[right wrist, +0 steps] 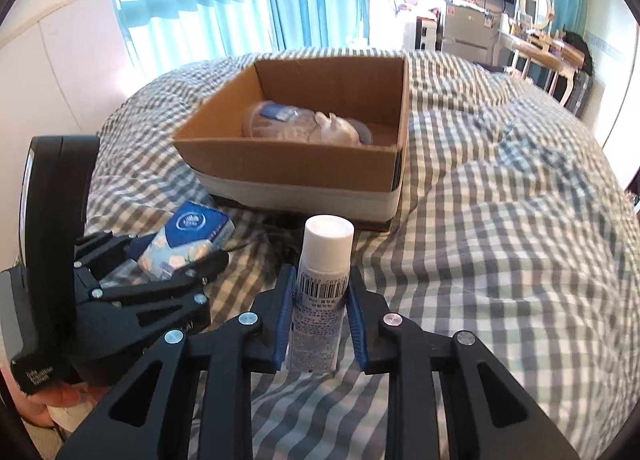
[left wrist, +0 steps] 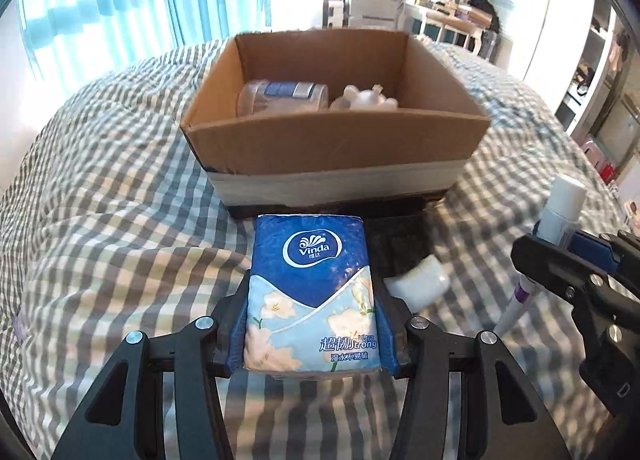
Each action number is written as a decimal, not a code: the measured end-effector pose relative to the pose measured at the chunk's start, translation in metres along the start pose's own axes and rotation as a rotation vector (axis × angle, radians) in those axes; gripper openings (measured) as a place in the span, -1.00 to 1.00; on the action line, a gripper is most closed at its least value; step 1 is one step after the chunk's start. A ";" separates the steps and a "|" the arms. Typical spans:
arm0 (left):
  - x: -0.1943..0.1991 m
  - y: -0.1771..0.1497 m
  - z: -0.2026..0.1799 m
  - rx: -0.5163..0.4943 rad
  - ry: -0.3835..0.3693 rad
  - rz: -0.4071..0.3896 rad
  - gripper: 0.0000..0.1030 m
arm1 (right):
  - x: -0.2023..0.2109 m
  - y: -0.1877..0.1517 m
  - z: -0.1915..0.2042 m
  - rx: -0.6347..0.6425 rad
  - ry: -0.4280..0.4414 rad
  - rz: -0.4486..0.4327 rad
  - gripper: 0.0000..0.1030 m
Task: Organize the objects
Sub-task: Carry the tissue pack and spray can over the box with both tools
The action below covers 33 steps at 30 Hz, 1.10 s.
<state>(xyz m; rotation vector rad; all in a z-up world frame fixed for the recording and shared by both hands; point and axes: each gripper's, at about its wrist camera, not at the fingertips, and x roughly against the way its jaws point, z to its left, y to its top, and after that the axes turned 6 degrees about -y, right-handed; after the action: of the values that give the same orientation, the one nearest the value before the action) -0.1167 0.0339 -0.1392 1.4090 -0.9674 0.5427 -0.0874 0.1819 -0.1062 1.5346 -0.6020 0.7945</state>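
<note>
**Materials and Surface Finish**

The tissue pack (left wrist: 310, 292) is wrapped in glossy printed plastic film, slightly crinkled. The bottle (right wrist: 322, 292) is smooth white plastic with a matt cap and a printed paper-like label. The cardboard box (left wrist: 336, 140), at 12 o'clock from the tissue pack, is matt brown corrugated board with a pale smooth band along its lower wall. The bedcover (left wrist: 120, 220) is soft woven checked cloth, creased. Both gripper frames are matt black plastic with bright metal screw heads; the finger pads (right wrist: 285, 324) are ribbed blue material.
</note>
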 end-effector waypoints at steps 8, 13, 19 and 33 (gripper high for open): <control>0.059 0.000 -0.016 -0.028 -0.009 -0.110 0.02 | 0.040 0.008 0.017 0.024 -0.008 -0.067 -0.53; 0.082 -0.004 -0.016 -0.046 0.003 -0.161 0.02 | 0.059 0.010 0.026 0.040 -0.014 -0.099 -0.53; 0.104 -0.005 -0.014 -0.046 -0.002 -0.205 0.02 | 0.075 0.009 0.032 0.049 -0.021 -0.114 -0.53; 0.130 0.021 -0.011 -0.043 -0.006 -0.268 0.02 | 0.095 0.036 0.028 0.070 -0.063 -0.171 -0.53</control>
<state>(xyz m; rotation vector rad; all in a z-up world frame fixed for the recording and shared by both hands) -0.0619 0.0189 -0.0193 1.4741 -0.7747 0.3165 -0.0517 0.1564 -0.0100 1.6559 -0.4855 0.6450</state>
